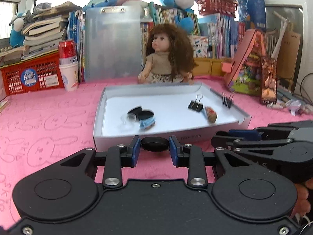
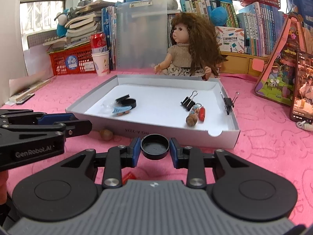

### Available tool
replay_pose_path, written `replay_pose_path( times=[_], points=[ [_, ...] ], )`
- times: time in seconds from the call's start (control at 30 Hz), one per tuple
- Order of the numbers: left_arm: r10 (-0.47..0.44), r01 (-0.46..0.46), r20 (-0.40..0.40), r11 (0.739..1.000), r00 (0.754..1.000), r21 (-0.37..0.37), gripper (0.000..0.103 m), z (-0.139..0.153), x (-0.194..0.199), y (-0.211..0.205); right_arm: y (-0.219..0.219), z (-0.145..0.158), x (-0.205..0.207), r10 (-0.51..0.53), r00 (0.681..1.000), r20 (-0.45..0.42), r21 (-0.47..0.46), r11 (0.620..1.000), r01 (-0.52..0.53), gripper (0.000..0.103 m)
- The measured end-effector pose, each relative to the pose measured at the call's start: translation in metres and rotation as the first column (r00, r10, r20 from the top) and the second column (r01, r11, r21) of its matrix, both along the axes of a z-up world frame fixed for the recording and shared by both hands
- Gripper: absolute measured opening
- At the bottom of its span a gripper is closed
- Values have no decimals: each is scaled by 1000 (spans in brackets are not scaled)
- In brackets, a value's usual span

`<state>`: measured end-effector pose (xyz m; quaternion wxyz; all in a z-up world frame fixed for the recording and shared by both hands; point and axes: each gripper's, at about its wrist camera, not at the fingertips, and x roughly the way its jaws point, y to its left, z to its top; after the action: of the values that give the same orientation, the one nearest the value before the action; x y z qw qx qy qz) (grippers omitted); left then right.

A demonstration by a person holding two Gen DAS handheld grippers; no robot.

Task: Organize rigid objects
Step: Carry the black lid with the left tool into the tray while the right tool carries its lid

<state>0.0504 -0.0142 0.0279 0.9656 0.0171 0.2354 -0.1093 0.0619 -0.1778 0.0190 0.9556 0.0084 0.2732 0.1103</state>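
A grey shallow box (image 1: 148, 135) (image 2: 176, 137) lies on the pink cloth. In it are black round caps (image 1: 143, 114) (image 2: 128, 101), a small blue toy (image 1: 146, 122) (image 2: 121, 110), a black binder clip (image 1: 195, 104) (image 2: 188, 100) and a small bottle charm (image 1: 210, 114) (image 2: 192, 117). A second binder clip (image 1: 227, 101) (image 2: 228, 103) is clipped on the box's right wall. My left gripper (image 1: 155, 146) is shut on a black round cap (image 1: 155, 144) just before the box's front wall. My right gripper (image 2: 155, 146) is shut on a black round cap (image 2: 155, 146) at the same wall.
A walnut (image 2: 106, 134) lies on the cloth left of the box front. A red piece (image 2: 129, 176) lies under the right gripper. A doll (image 1: 166, 56) sits behind the box. Cups with a red can (image 1: 68, 66), red crates, books and a phone (image 2: 302, 90) line the edges.
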Motion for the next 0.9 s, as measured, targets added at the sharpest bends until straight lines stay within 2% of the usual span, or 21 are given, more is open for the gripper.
replay_pose_path(
  times=[0.17,0.33,0.47,0.9],
  points=[
    [11,-11,22,1000,1000,-2,30,11,13,-2,-6,8,7,-21,1000,22,23,1000,20,37],
    [34,-34,7,999,999,-22,30,13,31,-1,-11,13,18,-41,999,32,41,998,40,37],
    [44,-45,-13,998,999,-37,30,10,45,0,-15,13,29,-66,998,22,64,996,65,37],
    [71,-71,-37,997,997,-16,30,-3,72,-5,-25,0,56,-127,991,-32,118,985,130,37]
  ],
)
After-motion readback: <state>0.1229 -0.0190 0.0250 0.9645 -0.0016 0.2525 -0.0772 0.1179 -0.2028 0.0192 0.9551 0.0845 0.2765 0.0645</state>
